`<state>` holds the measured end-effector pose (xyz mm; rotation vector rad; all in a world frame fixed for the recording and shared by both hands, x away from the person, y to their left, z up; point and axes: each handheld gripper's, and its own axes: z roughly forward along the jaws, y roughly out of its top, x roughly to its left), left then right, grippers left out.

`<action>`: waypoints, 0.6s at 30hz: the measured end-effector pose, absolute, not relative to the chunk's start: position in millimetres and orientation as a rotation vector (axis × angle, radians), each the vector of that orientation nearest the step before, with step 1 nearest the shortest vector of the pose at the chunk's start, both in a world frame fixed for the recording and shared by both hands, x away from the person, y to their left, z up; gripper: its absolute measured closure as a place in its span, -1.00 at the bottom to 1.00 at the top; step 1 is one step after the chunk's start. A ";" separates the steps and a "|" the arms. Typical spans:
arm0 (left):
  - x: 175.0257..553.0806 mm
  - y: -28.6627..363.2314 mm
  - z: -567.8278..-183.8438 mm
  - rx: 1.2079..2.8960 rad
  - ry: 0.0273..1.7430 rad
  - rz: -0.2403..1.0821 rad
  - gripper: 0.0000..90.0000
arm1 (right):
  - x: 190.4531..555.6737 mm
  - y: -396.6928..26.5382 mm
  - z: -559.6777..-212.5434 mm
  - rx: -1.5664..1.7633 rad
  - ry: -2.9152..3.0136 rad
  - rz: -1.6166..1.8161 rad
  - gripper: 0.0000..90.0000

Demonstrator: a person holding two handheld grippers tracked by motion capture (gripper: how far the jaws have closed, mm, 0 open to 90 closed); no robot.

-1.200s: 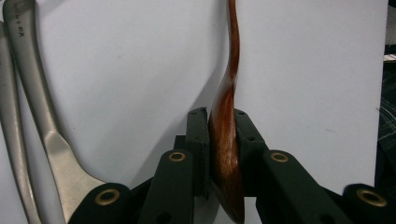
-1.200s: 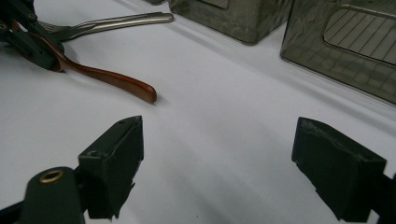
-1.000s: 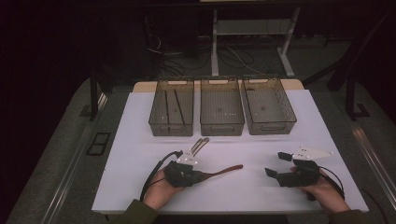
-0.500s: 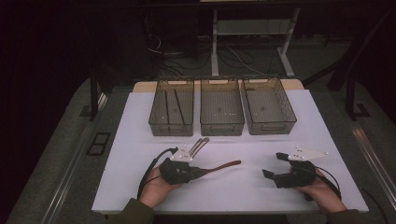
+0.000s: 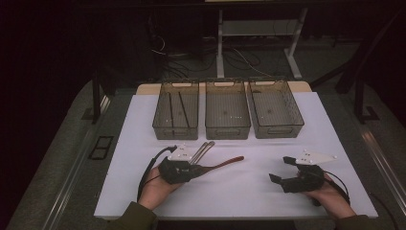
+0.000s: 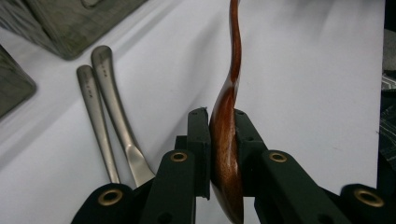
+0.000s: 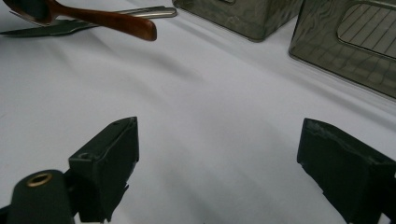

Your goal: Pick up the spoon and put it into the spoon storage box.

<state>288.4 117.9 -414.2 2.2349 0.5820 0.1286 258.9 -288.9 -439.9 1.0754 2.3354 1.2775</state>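
left tongs [image 6: 223, 140]: clamped on wooden spoon [image 6: 229, 116], near-left of tabletop [image 5: 249, 191], seemingly lifted | metal cutlery [image 6: 109, 116]: just left of it | right tongs [image 7: 219, 168]: wide open, nothing between, near right

No words, brand names, numbers or signs can be read anywhere. The nearest thing to lettering sits on the two metal handles [image 6: 103, 100] lying on the white table [image 5: 258, 189]: each carries a few tiny stamped marks near its rounded end, seen in the left gripper view, but they are too small and blurred to make out as letters or digits. The three bins [image 5: 227, 109] bear no legible label in any view.
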 end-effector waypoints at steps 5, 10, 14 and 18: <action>294.8 120.3 -410.4 2.220 0.591 0.150 0.77 | 258.8 -288.2 -439.9 1.079 2.337 1.277 -0.73; 301.5 124.0 -405.5 2.187 0.609 0.160 0.77 | 258.8 -288.4 -440.0 1.082 2.336 1.277 -0.73; 304.8 126.2 -401.1 2.167 0.625 0.173 0.77 | 258.7 -288.5 -439.9 1.084 2.334 1.277 -0.73; 309.9 125.5 -397.7 2.152 0.630 0.181 0.77 | 258.6 -288.1 -440.0 1.082 2.335 1.273 -0.73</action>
